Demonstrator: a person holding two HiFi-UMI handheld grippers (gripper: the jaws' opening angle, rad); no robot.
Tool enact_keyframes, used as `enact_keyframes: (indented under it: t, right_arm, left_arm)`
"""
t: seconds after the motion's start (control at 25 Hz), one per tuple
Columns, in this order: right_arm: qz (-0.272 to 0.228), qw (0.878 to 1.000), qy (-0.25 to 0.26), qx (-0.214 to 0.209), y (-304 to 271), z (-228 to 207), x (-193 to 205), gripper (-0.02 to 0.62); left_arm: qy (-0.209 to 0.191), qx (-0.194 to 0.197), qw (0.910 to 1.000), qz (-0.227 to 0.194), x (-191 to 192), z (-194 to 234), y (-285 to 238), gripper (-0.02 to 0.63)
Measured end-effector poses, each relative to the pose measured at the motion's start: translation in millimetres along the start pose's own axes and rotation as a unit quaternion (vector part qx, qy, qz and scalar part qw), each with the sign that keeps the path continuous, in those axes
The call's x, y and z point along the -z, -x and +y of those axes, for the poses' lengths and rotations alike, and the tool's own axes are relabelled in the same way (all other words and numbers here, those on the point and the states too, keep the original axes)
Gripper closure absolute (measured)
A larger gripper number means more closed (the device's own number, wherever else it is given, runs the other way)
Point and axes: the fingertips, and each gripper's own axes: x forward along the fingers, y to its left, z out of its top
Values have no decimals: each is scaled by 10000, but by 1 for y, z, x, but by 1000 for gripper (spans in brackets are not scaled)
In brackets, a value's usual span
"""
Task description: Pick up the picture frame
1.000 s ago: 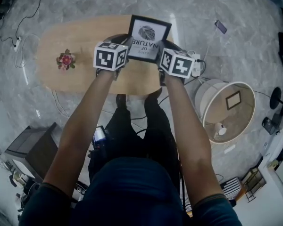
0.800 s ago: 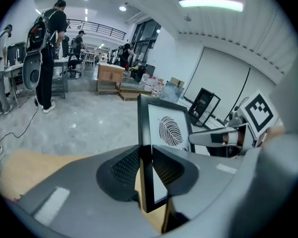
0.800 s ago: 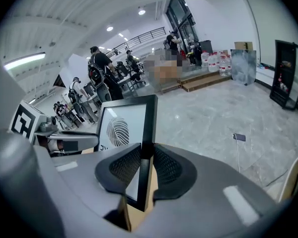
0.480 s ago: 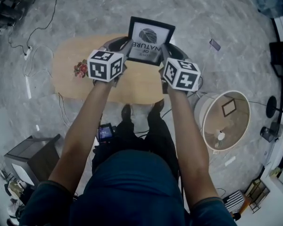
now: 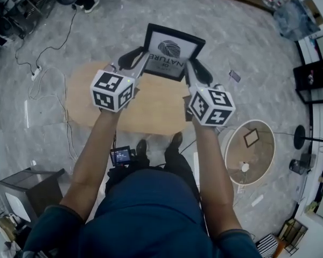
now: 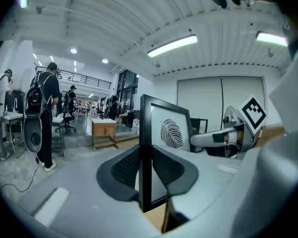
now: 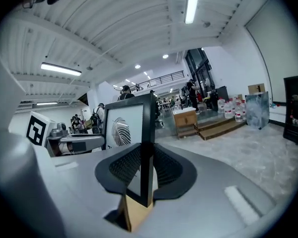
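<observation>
Picture frame (image 5: 171, 51) lettering (image 5: 168, 63) shows only in head view.

I see a big open lab hall: strip lights (image 7: 191, 4) on a ribbed ceiling (image 6: 114, 14), cables (image 5: 66, 31) trailing over the grey floor (image 5: 247, 36), people (image 6: 42, 118) at benches, and a railed upper gallery (image 7: 164, 77).
</observation>
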Motion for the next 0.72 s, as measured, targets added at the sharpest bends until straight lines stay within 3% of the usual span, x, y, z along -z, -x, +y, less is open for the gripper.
enact_keyframes:
  t: [0.36,0.72]
  right_arm:
    - [-905,9948,458,-104,63,53,-78,511]
    - [-1140,9882,968,-317,89,95,-107,512]
  left_arm:
    - [-502,10,9944,-932,-86,-26,64,537]
    - [-553,-128,9893,-1344,-115,-31,113,537]
